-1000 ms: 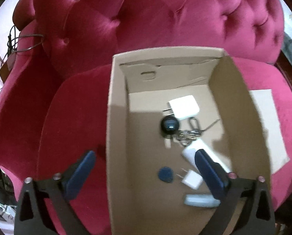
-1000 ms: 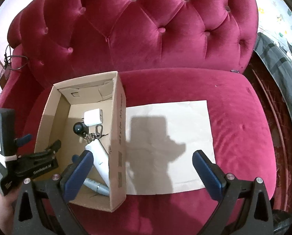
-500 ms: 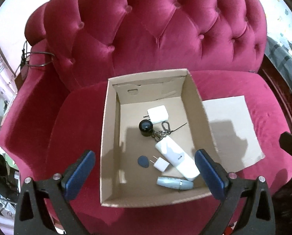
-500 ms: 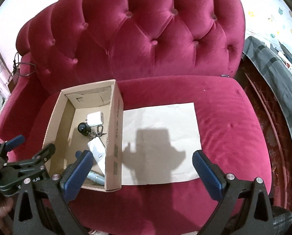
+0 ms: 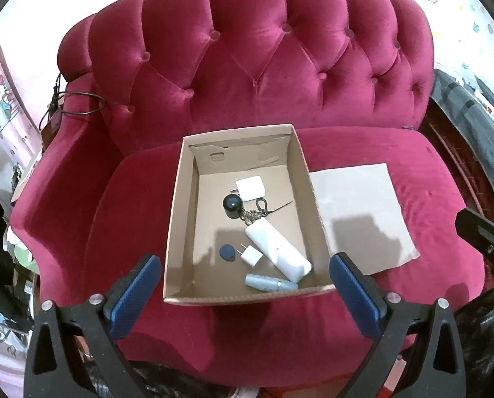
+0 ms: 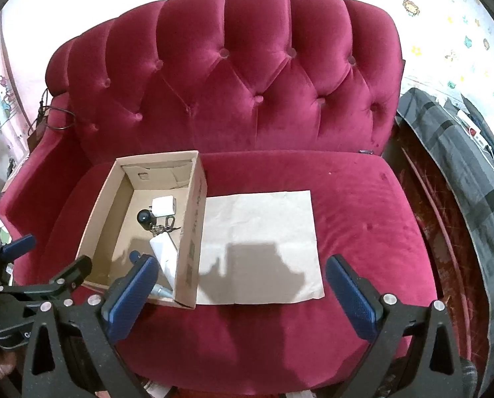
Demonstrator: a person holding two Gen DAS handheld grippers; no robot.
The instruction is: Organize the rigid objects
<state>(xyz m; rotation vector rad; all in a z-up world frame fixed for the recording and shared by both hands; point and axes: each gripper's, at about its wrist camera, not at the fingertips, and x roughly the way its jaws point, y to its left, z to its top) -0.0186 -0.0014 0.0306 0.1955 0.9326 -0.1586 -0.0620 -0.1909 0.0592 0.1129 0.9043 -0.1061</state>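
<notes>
An open cardboard box (image 5: 177,219) (image 6: 193,219) sits on the red sofa seat. Inside lie a white square charger (image 5: 250,188) (image 6: 163,206), a black round object (image 5: 232,205) (image 6: 145,217) with a key chain (image 5: 255,214), a long white block (image 5: 277,252) (image 6: 165,252), a small white plug (image 5: 251,254), a dark blue tag (image 5: 227,252) and a pale blue tube (image 5: 269,282). My left gripper (image 5: 245,293) hangs open, above and in front of the box. My right gripper (image 6: 237,292) is open over the brown paper sheet (image 6: 263,229) (image 5: 359,212), with nothing held.
The tufted sofa back (image 6: 240,76) rises behind. A grey checked cloth (image 6: 462,172) lies over the dark furniture to the right. A black cable (image 5: 77,106) loops over the sofa's left arm. The left gripper's body (image 6: 31,285) shows at the right wrist view's lower left.
Both grippers have pulled back and up from the box, so the whole sofa now shows. The left one was low inside the box a second ago. Nothing was picked up.
</notes>
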